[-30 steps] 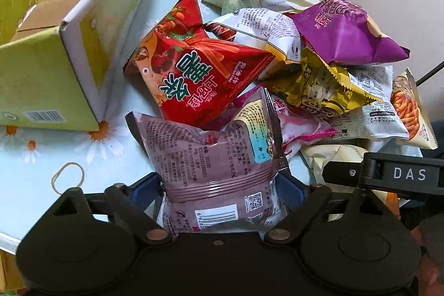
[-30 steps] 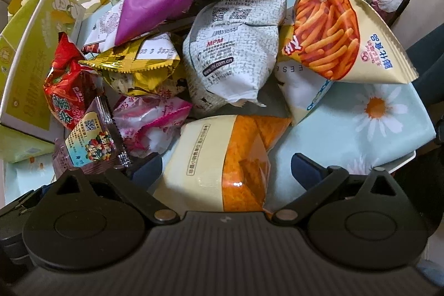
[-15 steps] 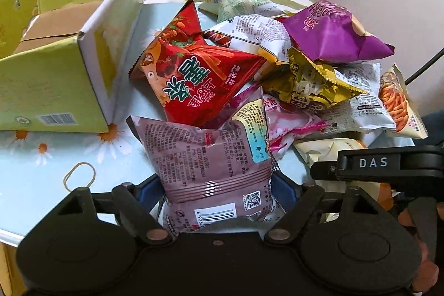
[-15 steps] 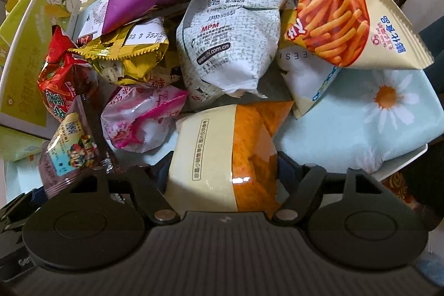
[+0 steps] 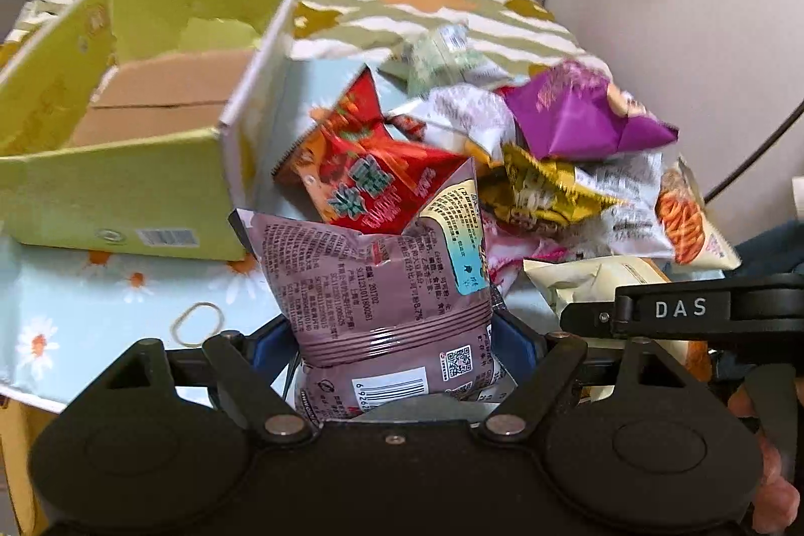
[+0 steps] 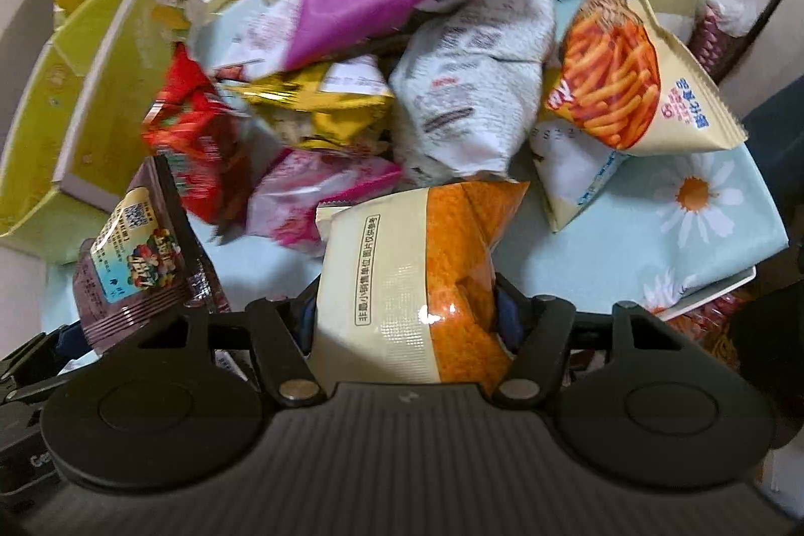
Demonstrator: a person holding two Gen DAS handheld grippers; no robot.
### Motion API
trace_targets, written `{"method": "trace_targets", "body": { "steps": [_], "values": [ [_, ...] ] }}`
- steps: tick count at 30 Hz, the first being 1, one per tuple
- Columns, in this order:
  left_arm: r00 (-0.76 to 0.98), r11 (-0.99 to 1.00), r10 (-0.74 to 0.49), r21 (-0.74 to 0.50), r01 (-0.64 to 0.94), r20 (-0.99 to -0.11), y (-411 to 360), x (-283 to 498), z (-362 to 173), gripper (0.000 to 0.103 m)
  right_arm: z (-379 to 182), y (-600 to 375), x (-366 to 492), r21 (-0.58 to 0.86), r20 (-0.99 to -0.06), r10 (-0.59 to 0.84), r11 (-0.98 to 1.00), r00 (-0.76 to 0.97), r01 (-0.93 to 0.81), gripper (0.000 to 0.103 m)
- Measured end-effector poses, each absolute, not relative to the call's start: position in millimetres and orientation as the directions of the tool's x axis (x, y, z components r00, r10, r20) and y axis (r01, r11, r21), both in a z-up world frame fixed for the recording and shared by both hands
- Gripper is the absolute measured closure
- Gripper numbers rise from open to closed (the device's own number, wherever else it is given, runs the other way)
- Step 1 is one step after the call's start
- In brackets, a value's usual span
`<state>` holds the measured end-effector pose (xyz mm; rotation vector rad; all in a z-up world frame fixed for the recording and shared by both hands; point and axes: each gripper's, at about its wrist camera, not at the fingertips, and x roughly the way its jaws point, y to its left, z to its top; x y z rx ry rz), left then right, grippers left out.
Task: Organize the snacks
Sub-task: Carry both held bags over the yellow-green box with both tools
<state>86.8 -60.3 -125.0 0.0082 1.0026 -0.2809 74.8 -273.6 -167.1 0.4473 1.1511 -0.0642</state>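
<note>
The green cardboard box [image 5: 130,164], open at the top with bare brown flaps showing inside, is the biggest thing on the desk [image 5: 75,300] and the landmark for everything else: the snack pile [image 5: 527,164] lies just to its right in the left wrist view, with a red packet [image 5: 372,179] nearest the box wall, then gold, white and purple bags farther from it. Each hand already has a bag. The left gripper [image 5: 397,350] holds a mauve packet [image 5: 382,280] between its blue pads, pinched near the packet's bottom seam so its long axis stands upright and points away from the camera, just beside the box's near right corner. The right gripper [image 6: 407,320] is farther from the box, on the far side of the mauve packet, and its jaws are closing on a cream-and-orange bag [image 6: 417,280], which bulges between the pads and also stands lengthwise. The coming move turns on the box lying up and to the left of both grippers; the left hand is clearly nearer, so its packet looks likely to go in first, over the near wall. A rubber band [image 5: 196,324] lies loose on the desk below the box
</note>
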Motion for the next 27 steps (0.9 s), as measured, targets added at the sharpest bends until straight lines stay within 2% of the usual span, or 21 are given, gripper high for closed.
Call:
{"method": "trace_targets", "body": {
  "steps": [15,21,27],
  "values": [
    [0.701,0.998,-0.058,-0.031,0.051,-0.711,-16.3,68.3,-39.2,0.018,-80.6,-233.0,89.2,0.365,-0.784,0.311,0.931,0.538,-0.006,0.024],
    [0.759,1.0,0.002,-0.009,-0.01,-0.651,21.9,92.9,-11.4,0.018,-47.3,-200.7,123.0,0.345,-0.731,0.338,0.933,0.593,-0.107,0.024],
    [0.776,1.0,-0.003,-0.02,-0.012,-0.63,62.7,139.4,0.6,0.018,-21.3,-162.1,171.0,0.336,-0.689,0.34,0.932,0.64,-0.134,0.024]
  ]
}}
